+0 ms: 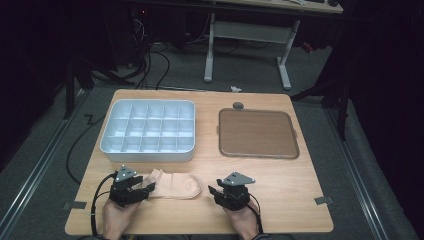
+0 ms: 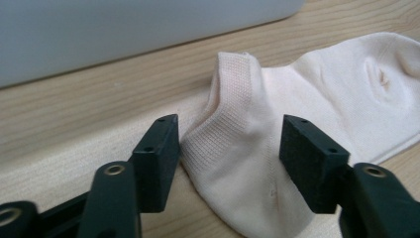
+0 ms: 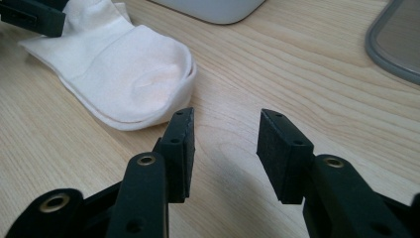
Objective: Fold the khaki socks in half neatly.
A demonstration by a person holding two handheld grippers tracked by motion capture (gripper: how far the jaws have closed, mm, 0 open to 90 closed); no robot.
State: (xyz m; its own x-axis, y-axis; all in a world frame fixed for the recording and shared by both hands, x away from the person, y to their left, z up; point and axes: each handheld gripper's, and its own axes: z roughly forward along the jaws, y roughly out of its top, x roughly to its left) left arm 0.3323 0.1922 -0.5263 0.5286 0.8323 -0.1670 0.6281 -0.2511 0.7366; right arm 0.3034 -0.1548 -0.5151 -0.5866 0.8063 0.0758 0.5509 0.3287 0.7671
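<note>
A pale cream sock lies flat on the wooden table near its front edge. My left gripper is at the sock's left end. In the left gripper view the raised ribbed cuff of the sock stands between the jaws of the left gripper; the pads stand apart and do not squeeze it. My right gripper sits to the right of the sock's toe, open over bare wood. In the right gripper view the right gripper has nothing between its pads, and the sock lies ahead to the left.
A light grey box with several compartments stands behind the sock. A brown tray lies at the back right, with a small dark round thing behind it. The table's front edge is just below both hands.
</note>
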